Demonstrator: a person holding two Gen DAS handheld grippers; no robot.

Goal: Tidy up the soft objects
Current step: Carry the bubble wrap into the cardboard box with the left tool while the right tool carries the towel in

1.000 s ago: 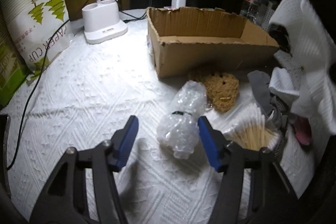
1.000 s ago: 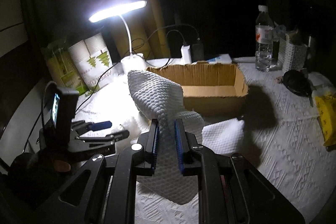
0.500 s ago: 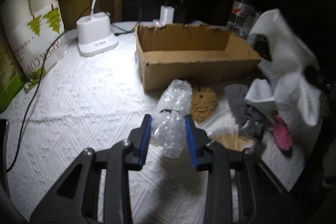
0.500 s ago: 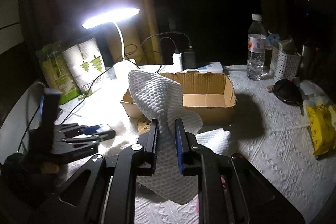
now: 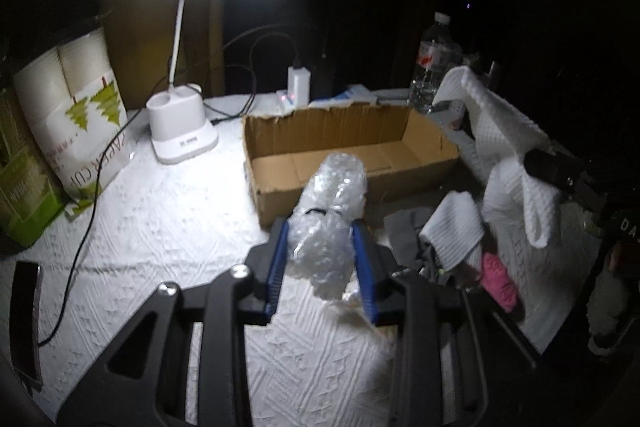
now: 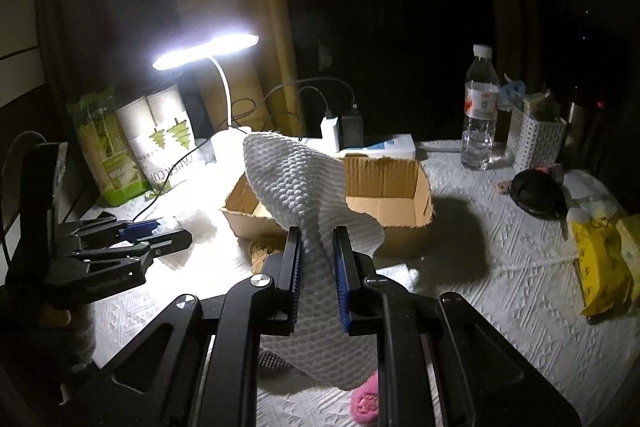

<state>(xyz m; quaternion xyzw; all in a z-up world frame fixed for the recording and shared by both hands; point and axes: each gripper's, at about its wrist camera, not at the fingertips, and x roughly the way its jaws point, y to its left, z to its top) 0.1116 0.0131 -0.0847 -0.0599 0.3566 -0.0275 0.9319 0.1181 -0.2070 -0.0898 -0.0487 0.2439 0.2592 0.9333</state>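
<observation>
My left gripper [image 5: 320, 251] is shut on a bundle of clear bubble wrap [image 5: 330, 211] and holds it above the table, just in front of the open cardboard box [image 5: 280, 183]. My right gripper [image 6: 317, 259] is shut on a white waffle cloth [image 6: 296, 183] that hangs up in the air in front of the box [image 6: 400, 207]. The cloth [image 5: 500, 123] also shows at the right of the left wrist view. A grey cloth [image 5: 408, 223], a folded white cloth [image 5: 456, 227] and a pink soft thing [image 5: 496, 279] lie in a pile at the right. A brown sponge [image 6: 264, 249] lies by the box.
A lit desk lamp [image 5: 180, 135] stands at the back left, its cable [image 5: 80, 247] trailing over the table. A paper cup pack [image 5: 76, 115] leans at the left. A water bottle [image 6: 480, 111], a white basket [image 6: 532, 139], a black object [image 6: 536, 191] and yellow packets [image 6: 600, 259] are at the right.
My left gripper closed on the bubble wrap and lifted it off the table toward the box. My right gripper kept hold of the white cloth and rose a little.
</observation>
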